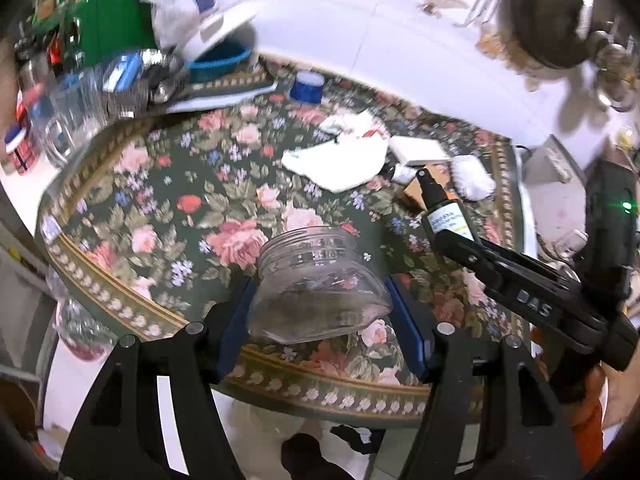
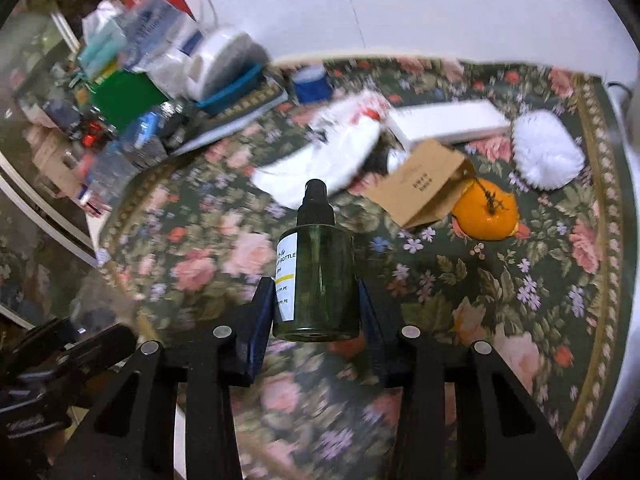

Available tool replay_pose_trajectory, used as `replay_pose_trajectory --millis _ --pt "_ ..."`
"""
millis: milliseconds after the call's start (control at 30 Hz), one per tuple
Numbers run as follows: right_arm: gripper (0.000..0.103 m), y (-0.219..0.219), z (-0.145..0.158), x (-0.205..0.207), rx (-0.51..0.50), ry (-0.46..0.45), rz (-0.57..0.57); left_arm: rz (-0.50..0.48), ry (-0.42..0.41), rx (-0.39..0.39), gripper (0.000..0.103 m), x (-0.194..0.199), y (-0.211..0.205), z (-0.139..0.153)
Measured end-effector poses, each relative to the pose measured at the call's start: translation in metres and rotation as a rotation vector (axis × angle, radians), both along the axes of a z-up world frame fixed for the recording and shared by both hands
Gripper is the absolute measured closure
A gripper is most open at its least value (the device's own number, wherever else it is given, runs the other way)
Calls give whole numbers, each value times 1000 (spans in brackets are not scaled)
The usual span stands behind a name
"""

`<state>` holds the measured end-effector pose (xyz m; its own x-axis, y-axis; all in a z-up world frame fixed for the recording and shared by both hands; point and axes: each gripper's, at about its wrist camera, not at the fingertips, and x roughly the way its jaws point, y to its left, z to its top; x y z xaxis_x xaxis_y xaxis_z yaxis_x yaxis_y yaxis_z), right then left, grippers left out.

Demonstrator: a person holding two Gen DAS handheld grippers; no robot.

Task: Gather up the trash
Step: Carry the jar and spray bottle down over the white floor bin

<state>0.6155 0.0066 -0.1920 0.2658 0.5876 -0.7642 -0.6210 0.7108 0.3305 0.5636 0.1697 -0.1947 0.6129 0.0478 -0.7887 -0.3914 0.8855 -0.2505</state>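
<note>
Left gripper (image 1: 320, 300): clamped on clear glass jar (image 1: 316, 284), lidless, held tilted above floral counter (image 1: 168, 216). Right gripper (image 2: 316, 304): clamped on dark green spray bottle (image 2: 318, 276), black nozzle pointing away, white label at left side, held above same counter. On counter beyond: white crumpled paper (image 2: 320, 160), brown card packet (image 2: 424, 188), orange (image 2: 486, 212), white box (image 2: 448, 120), blue-lidded tub (image 2: 310, 82).

One glass jar (image 1: 316, 284), one spray bottle (image 2: 318, 276), one orange (image 2: 486, 210), two tools.
</note>
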Motion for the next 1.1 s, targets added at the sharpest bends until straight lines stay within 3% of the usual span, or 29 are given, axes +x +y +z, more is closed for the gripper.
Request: replay_pose_trajectory --millis 267,433,633,867,1100 --pt "65 -15 45 -86 80 -84 -182 -196 -88 32 39 -65 11 25" --pt "65 -17 56 -153 95 -129 -342 -319 -134 38 38 -116 19 32" --pt "65 -15 58 -226 102 -139 -478 -419 -133 29 38 -166 21 30" --pt "65 -22 49 -283 65 -97 -525 -475 -65 -20 38 -198 5 8" --pt "65 -34 16 -305 10 -65 -510 -469 30 -62 38 -205 -21 -49"
